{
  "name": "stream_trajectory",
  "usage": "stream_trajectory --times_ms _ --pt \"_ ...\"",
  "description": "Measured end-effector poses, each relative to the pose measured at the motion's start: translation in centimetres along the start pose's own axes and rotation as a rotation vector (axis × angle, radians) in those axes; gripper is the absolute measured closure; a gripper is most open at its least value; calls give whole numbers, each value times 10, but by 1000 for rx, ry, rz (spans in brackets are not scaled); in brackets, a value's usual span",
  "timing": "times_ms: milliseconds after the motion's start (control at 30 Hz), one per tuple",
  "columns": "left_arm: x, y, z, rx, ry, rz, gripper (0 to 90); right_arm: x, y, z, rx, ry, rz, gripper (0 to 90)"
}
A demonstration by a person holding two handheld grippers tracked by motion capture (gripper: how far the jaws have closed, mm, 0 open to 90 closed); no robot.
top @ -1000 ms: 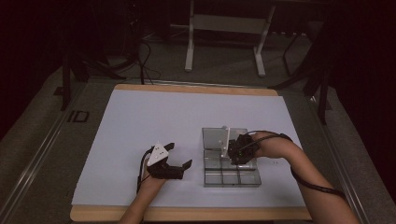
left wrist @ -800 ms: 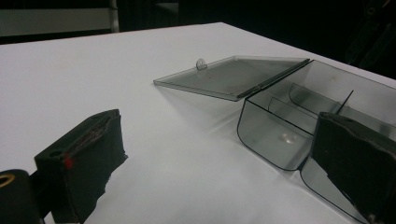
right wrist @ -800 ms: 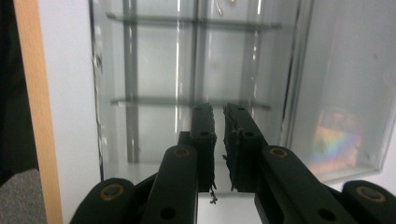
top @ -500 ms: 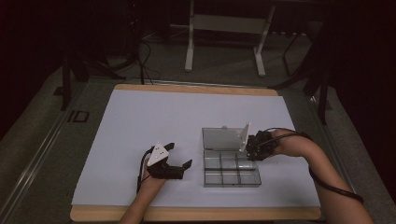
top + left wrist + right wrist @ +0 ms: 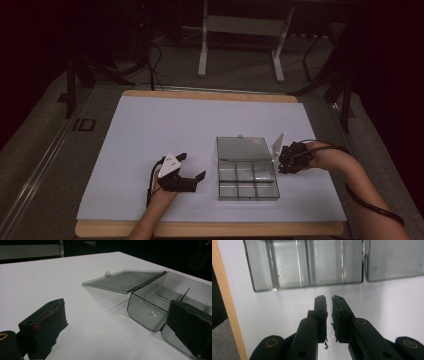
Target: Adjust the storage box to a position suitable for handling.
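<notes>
My right gripper (image 5: 329,303) has its jaws pressed nearly together with nothing between them. It sits just off the right side of the box (image 5: 247,177), pointing at it, low over the white sheet (image 5: 150,130). I read that as a clenched tip kept close so it can nudge or steady the box rather than pick anything up.

My left gripper (image 5: 192,167) is released, jaws spread wide and empty, resting on the sheet to the box's left, near but apart from it. From its own view the open side of the box lies straight ahead, so I judge it is parked ready to brace that side.

The box stands right of centre on the counter (image 5: 210,229), towards my edge. Its lid (image 5: 244,148) is thrown fully back and lies flat on the far side, leaving the compartments exposed.

Count: two grippers, one clear box, one lid with one small tab, six compartments in two rows of three, all seemingly empty, though the glare makes that hard to confirm.
</notes>
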State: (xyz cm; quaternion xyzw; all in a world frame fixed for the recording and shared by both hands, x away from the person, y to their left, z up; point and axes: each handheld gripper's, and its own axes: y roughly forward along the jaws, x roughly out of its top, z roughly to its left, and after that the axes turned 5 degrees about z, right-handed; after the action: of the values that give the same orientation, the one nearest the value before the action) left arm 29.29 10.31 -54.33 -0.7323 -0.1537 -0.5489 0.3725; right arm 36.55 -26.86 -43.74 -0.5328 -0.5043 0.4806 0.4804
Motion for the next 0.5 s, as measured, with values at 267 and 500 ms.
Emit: stream_trajectory --times_ms 267,500 --pt "0 0 0 -1 -3 -1 34 -22 13 -3 8 37 25 818" --pt "0 0 0 -1 -4 -1 34 -41 21 -7 9 61 45 819"
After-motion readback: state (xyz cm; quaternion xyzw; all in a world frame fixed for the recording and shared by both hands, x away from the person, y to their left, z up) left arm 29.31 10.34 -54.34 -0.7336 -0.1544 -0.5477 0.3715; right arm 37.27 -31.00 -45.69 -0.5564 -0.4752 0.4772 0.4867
